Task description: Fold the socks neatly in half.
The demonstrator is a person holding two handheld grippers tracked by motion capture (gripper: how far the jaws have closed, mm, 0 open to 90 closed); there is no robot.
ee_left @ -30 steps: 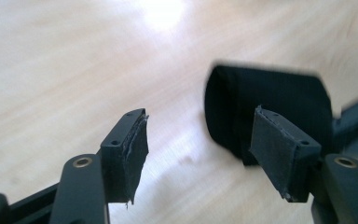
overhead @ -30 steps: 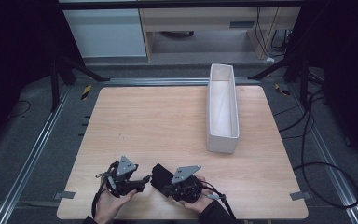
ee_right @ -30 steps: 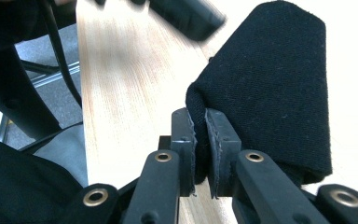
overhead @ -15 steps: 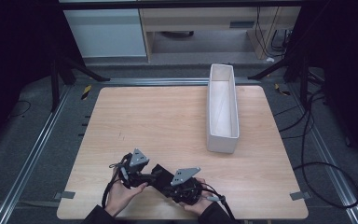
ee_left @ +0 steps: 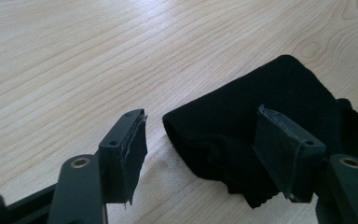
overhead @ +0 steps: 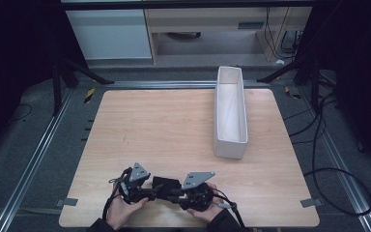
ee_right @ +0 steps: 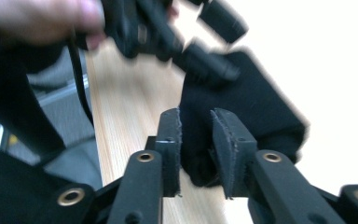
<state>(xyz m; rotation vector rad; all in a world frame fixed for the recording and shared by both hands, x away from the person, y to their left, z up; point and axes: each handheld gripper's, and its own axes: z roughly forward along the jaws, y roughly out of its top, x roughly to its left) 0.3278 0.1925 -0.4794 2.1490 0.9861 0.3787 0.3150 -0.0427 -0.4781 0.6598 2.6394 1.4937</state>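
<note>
In the high view, a pale wooden bench (overhead: pixel 183 140) is seen standing on a grey floor (overhead: pixel 34 121) framed by metal rails, with dark stands at both far corners and light cabinets at the far wall. A long white tray (overhead: pixel 231 113) is set on the right part of the bench, running from far to near. At the near edge, a black cloth (overhead: pixel 166 184) is seen lying on the wood between the left hand-held gripper (overhead: pixel 147 192) and the right hand-held gripper (overhead: pixel 178 192), each held in one hand; both are placed right at the cloth, well apart from the tray.

In the left gripper view, the bench grain is shown in light, wavy bands. The black cloth (ee_left: pixel 261 126) is seen as a soft, matte, folded bundle with a rounded fold toward the left. The left hand-held gripper (ee_left: pixel 205 154) is held wide apart, one jaw over bare wood and the other in front of the cloth; nothing is clamped.

In the right gripper view, the bench is overexposed on the right, and grey floor is glimpsed at the left. The right hand-held gripper (ee_right: pixel 196 140) is nearly closed, with an edge of the black cloth (ee_right: pixel 256 112) pinched between its jaws. The left hand-held gripper (ee_right: pixel 205 51) is seen blurred at the far side of the cloth.
</note>
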